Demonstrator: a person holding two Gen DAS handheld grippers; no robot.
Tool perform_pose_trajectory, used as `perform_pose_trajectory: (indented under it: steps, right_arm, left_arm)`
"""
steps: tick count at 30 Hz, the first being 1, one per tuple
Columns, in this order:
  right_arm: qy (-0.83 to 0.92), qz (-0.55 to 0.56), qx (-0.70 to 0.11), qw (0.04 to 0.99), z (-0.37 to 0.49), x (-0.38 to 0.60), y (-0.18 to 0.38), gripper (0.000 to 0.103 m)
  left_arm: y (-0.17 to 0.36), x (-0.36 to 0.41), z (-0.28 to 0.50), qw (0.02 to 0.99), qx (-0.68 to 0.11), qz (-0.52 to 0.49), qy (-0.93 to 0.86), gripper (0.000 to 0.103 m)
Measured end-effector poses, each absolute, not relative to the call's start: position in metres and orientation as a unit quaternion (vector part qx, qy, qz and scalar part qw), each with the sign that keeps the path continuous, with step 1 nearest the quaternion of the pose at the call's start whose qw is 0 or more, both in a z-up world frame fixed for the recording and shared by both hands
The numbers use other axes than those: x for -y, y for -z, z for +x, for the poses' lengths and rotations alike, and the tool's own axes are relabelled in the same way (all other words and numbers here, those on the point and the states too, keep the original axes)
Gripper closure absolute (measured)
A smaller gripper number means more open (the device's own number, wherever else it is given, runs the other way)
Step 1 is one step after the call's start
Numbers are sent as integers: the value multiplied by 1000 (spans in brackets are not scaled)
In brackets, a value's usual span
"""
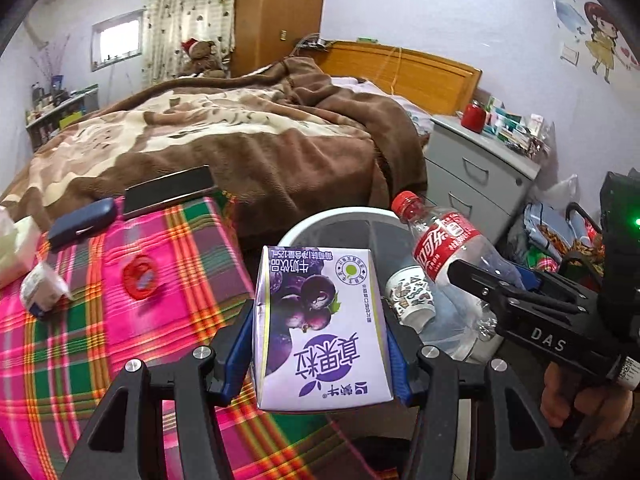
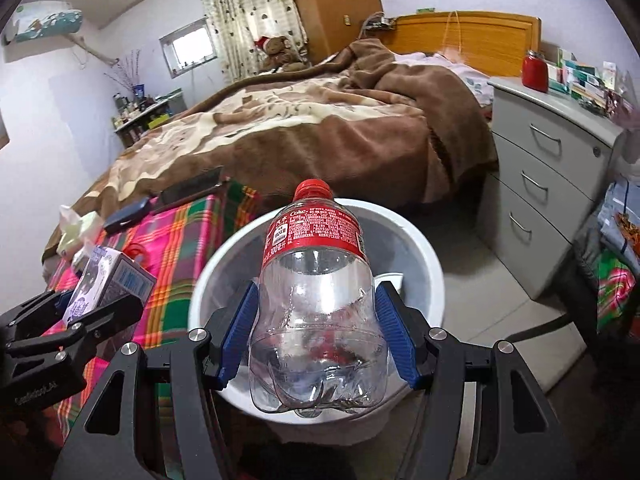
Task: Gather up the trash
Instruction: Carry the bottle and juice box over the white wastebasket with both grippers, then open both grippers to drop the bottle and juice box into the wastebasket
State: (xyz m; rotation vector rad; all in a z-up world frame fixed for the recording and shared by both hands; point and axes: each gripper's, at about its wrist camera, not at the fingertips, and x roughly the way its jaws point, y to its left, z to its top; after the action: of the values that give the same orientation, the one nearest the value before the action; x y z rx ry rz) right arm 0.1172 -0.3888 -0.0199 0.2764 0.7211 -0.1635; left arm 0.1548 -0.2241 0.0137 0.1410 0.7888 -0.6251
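My left gripper (image 1: 320,344) is shut on a purple and white milk carton (image 1: 320,328), held at the edge of the plaid cloth, just in front of a white trash bin (image 1: 316,220). My right gripper (image 2: 316,328) is shut on an empty clear cola bottle (image 2: 316,312) with a red cap and label, held over the bin's (image 2: 424,248) open mouth. The left wrist view shows the bottle (image 1: 444,256) and the right gripper (image 1: 492,296) at the right. In the right wrist view the carton (image 2: 108,280) sits in the left gripper (image 2: 96,300) at the left. A paper cup (image 1: 408,296) lies inside the bin.
On the plaid cloth (image 1: 132,340) lie a red ring-shaped lid (image 1: 138,276), a crumpled small carton (image 1: 42,292), a dark case (image 1: 82,224), a black tablet (image 1: 168,196) and tissues (image 1: 12,240). Behind stands a bed (image 1: 240,140), with a grey drawer unit (image 2: 548,176) at the right.
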Motion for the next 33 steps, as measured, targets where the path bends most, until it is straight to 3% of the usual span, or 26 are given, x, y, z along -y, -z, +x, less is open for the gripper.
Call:
perform_pose_trajectory:
  steps: [10, 16, 33]
  right_arm:
    - [61, 129, -382, 913, 137, 403, 35, 40]
    - [71, 144, -380, 911, 130, 411, 37, 40]
    - [76, 151, -348, 922, 117, 398, 19, 40]
  left_arm:
    - [8, 253, 183, 855, -406, 55, 318, 46]
    - [14, 257, 186, 851, -412, 48, 322, 36]
    - [-3, 214, 170, 871, -392, 30, 294, 36]
